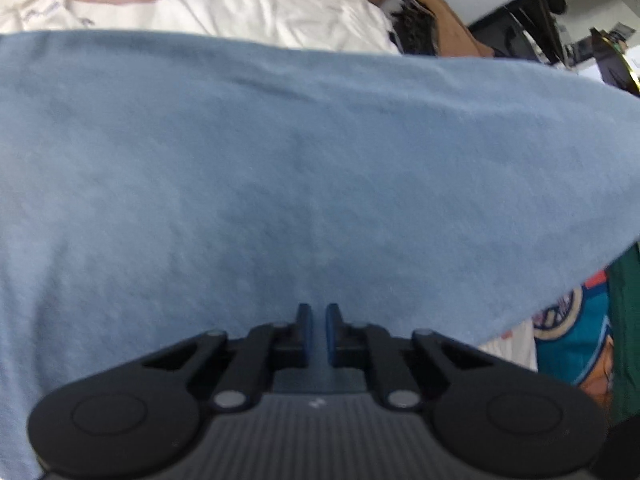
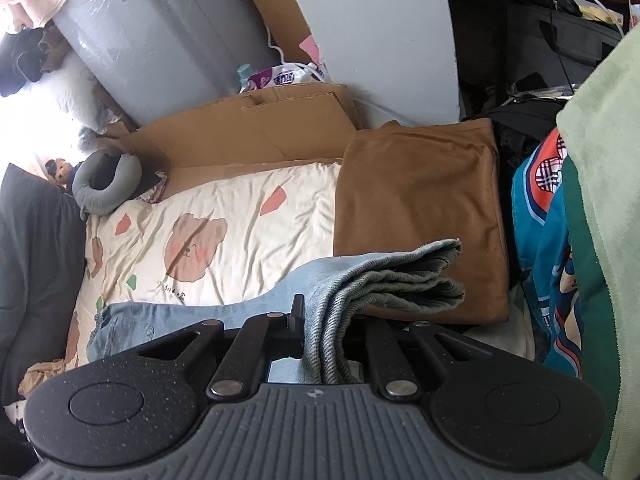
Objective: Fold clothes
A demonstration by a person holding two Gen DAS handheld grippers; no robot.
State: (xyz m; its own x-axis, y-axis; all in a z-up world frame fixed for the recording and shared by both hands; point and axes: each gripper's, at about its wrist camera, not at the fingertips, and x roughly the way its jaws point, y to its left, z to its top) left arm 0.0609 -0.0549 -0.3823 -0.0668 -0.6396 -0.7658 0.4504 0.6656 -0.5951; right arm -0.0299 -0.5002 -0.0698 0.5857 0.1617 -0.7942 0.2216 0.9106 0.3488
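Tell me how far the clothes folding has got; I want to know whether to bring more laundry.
Done: a brown garment lies folded flat on the bed sheet. In hand: the right claw is shut on a bunched layer of the blue jeans, lifting it over the rest; the left claw is nearly shut on the same blue denim. Left: finishing the jeans, plus the teal printed garment alongside.

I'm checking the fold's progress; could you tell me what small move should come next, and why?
Probably carry the gripped end across and lay it on the flat part. The right gripper is shut on a bunched end of the blue jeans, raised off the bedsheet; the left gripper is closed over the same blue fabric.
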